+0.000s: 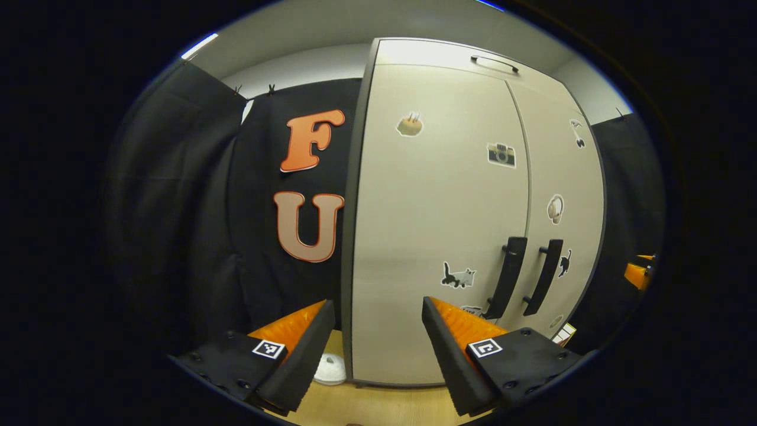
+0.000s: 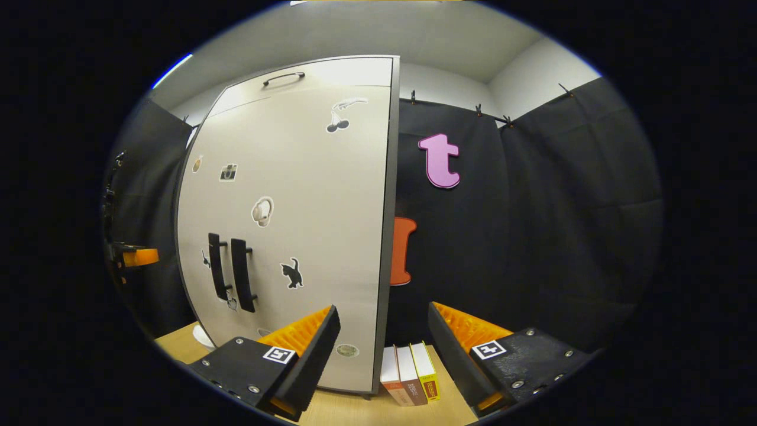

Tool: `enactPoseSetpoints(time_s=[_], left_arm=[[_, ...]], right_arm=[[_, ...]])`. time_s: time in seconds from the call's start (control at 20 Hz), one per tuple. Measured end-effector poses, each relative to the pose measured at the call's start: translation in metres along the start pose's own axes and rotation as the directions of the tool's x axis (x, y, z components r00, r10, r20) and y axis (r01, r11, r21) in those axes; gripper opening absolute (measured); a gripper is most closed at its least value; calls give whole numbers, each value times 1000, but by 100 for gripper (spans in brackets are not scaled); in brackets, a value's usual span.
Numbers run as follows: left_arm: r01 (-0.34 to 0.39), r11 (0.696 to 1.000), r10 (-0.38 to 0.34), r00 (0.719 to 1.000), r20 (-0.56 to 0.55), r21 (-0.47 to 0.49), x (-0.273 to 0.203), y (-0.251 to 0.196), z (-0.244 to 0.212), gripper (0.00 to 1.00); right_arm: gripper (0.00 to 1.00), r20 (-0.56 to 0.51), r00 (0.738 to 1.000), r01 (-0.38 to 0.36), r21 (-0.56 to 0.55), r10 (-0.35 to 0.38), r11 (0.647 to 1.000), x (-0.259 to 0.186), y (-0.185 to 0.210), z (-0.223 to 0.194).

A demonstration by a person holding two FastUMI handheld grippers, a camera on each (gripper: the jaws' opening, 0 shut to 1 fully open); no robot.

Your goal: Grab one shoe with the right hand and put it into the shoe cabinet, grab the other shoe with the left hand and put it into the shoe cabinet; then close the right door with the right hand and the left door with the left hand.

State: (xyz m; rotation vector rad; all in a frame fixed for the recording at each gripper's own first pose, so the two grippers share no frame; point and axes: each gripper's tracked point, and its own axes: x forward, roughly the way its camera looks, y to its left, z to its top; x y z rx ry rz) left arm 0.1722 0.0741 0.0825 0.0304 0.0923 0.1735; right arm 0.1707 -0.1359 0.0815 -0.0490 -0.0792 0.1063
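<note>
Pale grey and tall, the flat-fronted shoe cabinet [image 1: 443,225] stands on the light wooden surface [image 1: 378,405] with both its left door [image 1: 437,236] and right door [image 2: 307,225] shut, their two black bar handles [image 1: 526,275] side by side at the middle seam. The left gripper [image 1: 378,349] hangs before the cabinet's left edge and the right gripper [image 2: 381,355] before its right edge, each with jaws spread apart and holding nothing. Three upright books [image 2: 411,373] stand just beside the cabinet's right foot, and a small white round object [image 1: 330,370] lies by its left foot.

left tool [image 1: 378,349]: fingers spread, nothing held | right tool [image 2: 383,355]: same
</note>
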Motion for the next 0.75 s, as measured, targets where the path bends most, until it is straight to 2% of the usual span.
enactPoseSetpoints(time_s=[0.4, 0.75], left_arm=[[-110, 994, 108, 991, 80, 17, -61, 94, 54, 97], [-122, 993, 120, 987, 109, 12, -93, 135, 68, 94]], right_arm=[[92, 20, 1000, 1, -4, -1, 1000, -24, 20, 28], [92, 32, 999, 16, 0, -16, 1000, -52, 44, 39]])
